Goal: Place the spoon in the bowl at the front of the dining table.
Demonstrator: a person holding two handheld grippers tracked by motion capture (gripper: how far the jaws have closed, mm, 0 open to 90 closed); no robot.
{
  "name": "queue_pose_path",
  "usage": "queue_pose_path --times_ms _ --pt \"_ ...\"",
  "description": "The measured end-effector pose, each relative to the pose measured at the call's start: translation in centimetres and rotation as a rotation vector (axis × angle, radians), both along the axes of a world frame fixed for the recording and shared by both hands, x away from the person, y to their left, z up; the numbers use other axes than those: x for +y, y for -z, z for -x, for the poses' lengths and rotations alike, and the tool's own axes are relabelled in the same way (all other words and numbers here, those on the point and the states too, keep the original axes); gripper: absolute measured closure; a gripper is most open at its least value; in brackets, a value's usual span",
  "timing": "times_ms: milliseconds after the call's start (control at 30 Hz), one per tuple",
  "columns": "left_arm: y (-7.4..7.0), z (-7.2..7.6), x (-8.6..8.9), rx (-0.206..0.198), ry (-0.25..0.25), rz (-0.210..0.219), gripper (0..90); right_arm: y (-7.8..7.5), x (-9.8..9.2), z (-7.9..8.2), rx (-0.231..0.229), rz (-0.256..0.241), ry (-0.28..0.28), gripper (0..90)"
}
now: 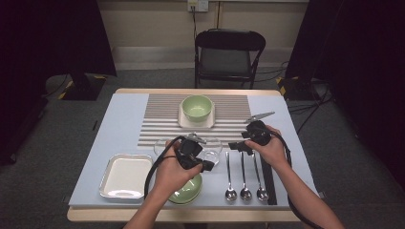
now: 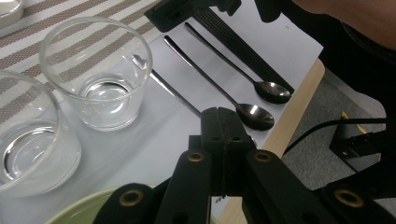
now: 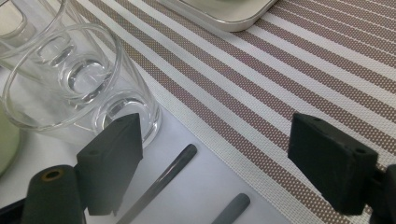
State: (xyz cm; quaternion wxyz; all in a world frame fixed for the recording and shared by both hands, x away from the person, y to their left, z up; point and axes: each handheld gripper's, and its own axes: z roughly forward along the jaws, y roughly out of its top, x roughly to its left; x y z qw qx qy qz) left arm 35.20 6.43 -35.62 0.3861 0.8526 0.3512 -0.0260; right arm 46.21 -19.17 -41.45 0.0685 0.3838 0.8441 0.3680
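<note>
Steel spoons (image 1: 244, 174), three in a row near right on the worktop (image 1: 124, 119), look like the target: right gripper (image 1: 237, 145) hovers over their handle ends with jaws wide apart, nothing held. Likely a reach step; next move needs a drop and one handle centred between the jaws. Left gripper (image 1: 206, 165), jaws pressed together and empty, sits over the near green bowl (image 1: 188, 191). Containers: tray (image 1: 125, 175) near left empty, far bowl (image 1: 197, 108) looks empty, both glasses (image 2: 99, 70) empty.
</note>
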Motion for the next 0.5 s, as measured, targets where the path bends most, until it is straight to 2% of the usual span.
queue_pose_path --times_ms 500 --pt "1.4 0.9 -2.7 0.002 0.014 -0.019 90.0 0.3 0.6 0.0 0.01 0.017 -0.013 16.9"
